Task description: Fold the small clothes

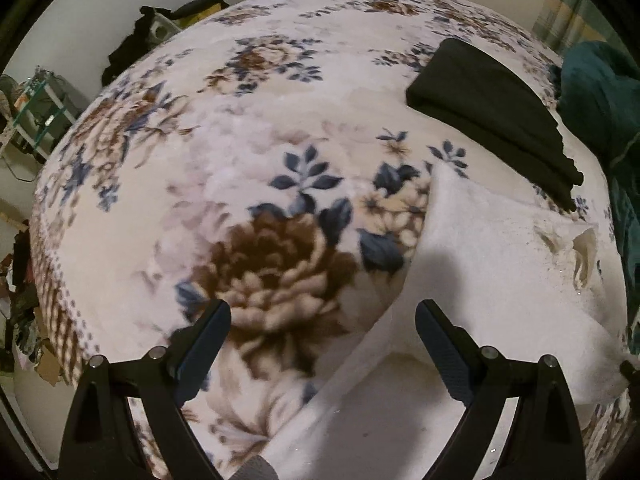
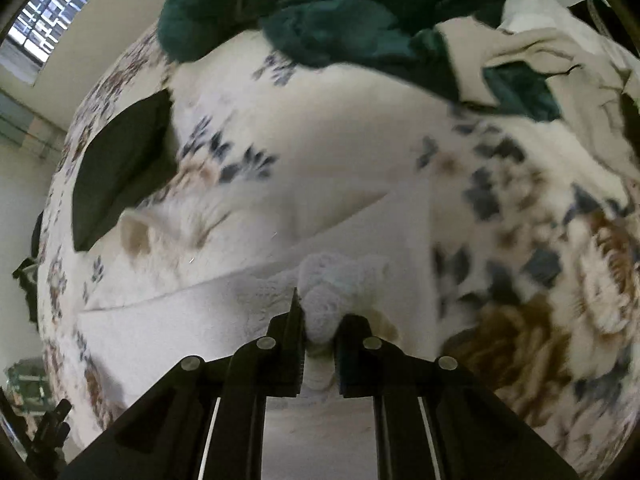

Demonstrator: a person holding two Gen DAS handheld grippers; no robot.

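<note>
A white fuzzy garment (image 1: 500,264) lies spread on the floral blanket (image 1: 256,128) of a bed. My left gripper (image 1: 323,316) is open and empty, hovering over the garment's left edge. My right gripper (image 2: 320,316) is shut on a bunched fold of the white garment (image 2: 324,300), near its edge. The garment's flat part (image 2: 180,328) stretches to the left in the right wrist view. A folded black garment (image 1: 492,108) lies on the blanket beyond the white one, and also shows in the right wrist view (image 2: 120,168).
A pile of dark green cloth (image 2: 320,12) and cream clothes (image 2: 560,52) lies at the far side of the bed; the green cloth also shows in the left wrist view (image 1: 600,96). Clutter and a rack (image 1: 36,112) stand on the floor left of the bed.
</note>
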